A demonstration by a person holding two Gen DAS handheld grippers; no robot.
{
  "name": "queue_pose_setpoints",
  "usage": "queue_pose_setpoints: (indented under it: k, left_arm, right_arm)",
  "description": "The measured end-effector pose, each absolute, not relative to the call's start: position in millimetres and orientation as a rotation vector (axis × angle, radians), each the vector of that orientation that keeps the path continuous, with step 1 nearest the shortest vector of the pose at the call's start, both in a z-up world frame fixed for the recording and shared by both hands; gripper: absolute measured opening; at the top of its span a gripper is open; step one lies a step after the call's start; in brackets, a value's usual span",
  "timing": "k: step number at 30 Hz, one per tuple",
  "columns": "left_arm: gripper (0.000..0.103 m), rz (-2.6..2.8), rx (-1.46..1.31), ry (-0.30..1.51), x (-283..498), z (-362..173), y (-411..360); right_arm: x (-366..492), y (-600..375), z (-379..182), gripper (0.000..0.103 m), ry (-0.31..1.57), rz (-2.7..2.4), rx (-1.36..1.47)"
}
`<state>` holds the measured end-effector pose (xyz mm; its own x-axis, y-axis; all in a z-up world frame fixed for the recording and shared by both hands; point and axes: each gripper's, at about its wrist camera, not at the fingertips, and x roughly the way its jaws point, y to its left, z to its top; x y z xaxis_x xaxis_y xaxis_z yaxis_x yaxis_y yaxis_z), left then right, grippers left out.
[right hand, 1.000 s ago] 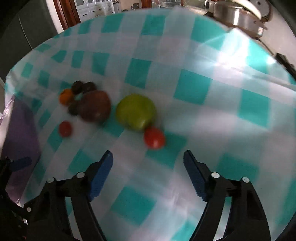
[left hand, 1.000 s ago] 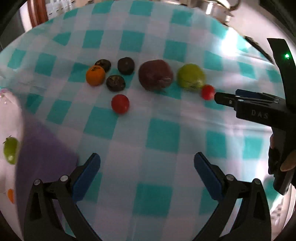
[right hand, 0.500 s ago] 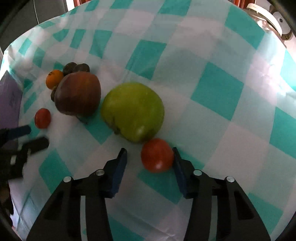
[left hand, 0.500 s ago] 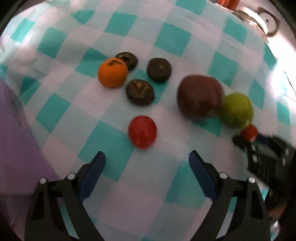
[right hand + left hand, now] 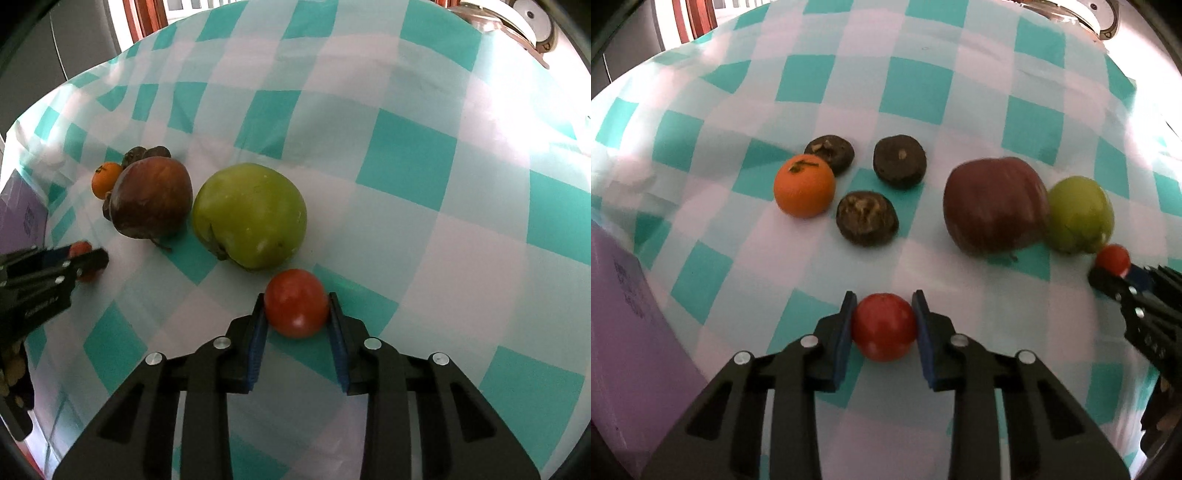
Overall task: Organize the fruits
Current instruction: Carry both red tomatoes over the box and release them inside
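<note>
Fruits lie on a teal-and-white checked cloth (image 5: 923, 88). My left gripper (image 5: 884, 308) is shut on a small red tomato (image 5: 884, 326) resting on the cloth. My right gripper (image 5: 296, 304) is shut on another small red tomato (image 5: 296, 302), just in front of a green apple (image 5: 249, 216). A dark red apple (image 5: 993, 205) lies left of the green apple (image 5: 1078, 216). An orange mandarin (image 5: 804, 185) and three dark brown fruits (image 5: 866, 218) lie further left. The right gripper also shows in the left wrist view (image 5: 1108, 275).
A purple box (image 5: 624, 332) stands at the left edge of the cloth. A metal pot with a lid (image 5: 524, 18) stands at the far right, beyond the cloth. The left gripper appears in the right wrist view (image 5: 88, 260).
Both grippers moved forward and closed: the left one onto the near red tomato, the right one onto the tomato beside the green apple.
</note>
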<state>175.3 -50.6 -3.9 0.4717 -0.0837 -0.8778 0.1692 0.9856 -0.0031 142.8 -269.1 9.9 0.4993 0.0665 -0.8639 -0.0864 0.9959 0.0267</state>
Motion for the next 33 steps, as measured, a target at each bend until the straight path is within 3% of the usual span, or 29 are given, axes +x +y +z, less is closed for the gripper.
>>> queue_pose_setpoints:
  k: [9, 17, 24, 33]
  left_arm:
    - [0.030, -0.195, 0.055, 1.079, 171.1, -4.6, -34.9]
    - [0.030, -0.310, 0.011, 1.064, 161.7, 46.9, -15.4]
    - [0.030, -0.351, 0.035, 1.005, 108.6, 117.1, -9.4]
    - [0.030, -0.360, 0.107, 0.809, 0.2, 238.4, 40.4]
  right_arm:
    - [149.6, -260.6, 10.5, 0.031, 1.060, 0.065, -0.054]
    - [133.6, -233.7, 52.8, 0.031, 1.072, 0.060, -0.001]
    - [117.9, -196.4, 125.8, 0.031, 1.051, 0.108, 0.011]
    - [31.7, -150.3, 273.5, 0.031, 0.917, 0.217, -0.109]
